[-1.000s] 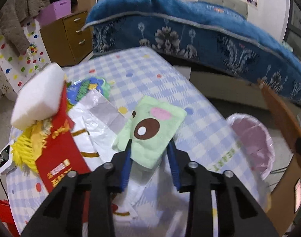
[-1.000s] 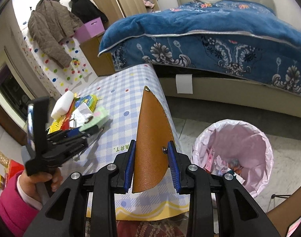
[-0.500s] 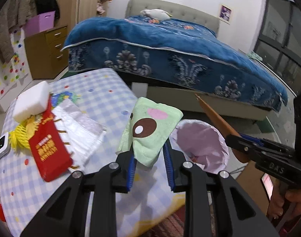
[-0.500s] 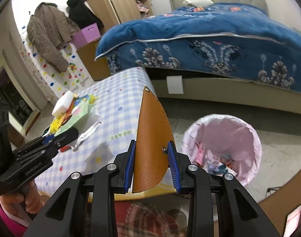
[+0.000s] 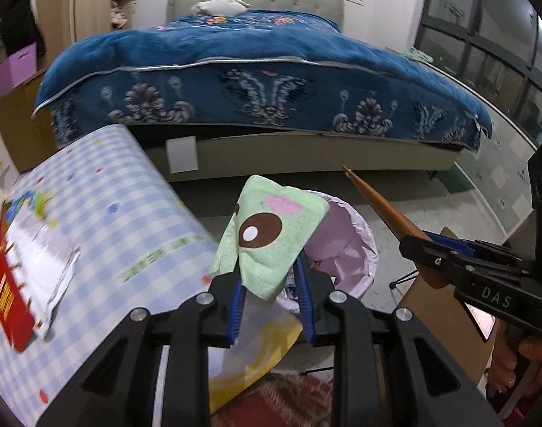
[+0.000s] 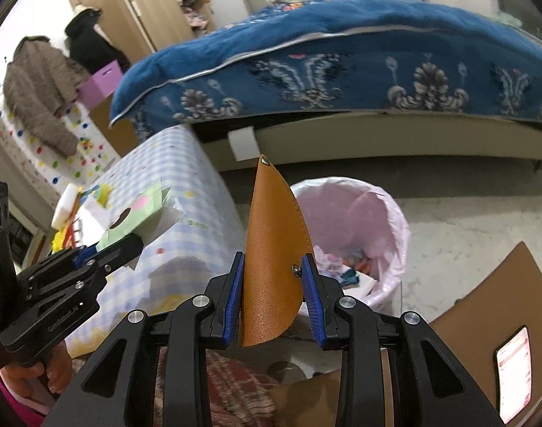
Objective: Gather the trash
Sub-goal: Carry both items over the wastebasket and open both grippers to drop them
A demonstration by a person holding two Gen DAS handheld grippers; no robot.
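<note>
My left gripper (image 5: 269,284) is shut on a light green cloth (image 5: 271,235) with a brown and pink print, held in the air by the table's corner, in front of the pink-lined trash bin (image 5: 345,249). My right gripper (image 6: 272,277) is shut on a brown leather pouch (image 6: 274,256), held upright just left of the bin (image 6: 356,220), which holds several scraps. The left gripper with the cloth (image 6: 136,213) shows at the left of the right wrist view. The right gripper and pouch (image 5: 384,213) show at the right of the left wrist view.
A checked table (image 5: 121,213) carries a red packet (image 5: 8,295), clear plastic wrap (image 5: 40,252), a white sponge (image 6: 64,204) and yellow items. A blue-covered bed (image 5: 264,82) stands behind. A brown chair back (image 6: 491,306) and a phone (image 6: 513,366) are at right.
Both grippers have swung right, away from the table and toward the bin. The green cloth is now past the table's corner, in front of the bin. The pouch is nearer the bin.
</note>
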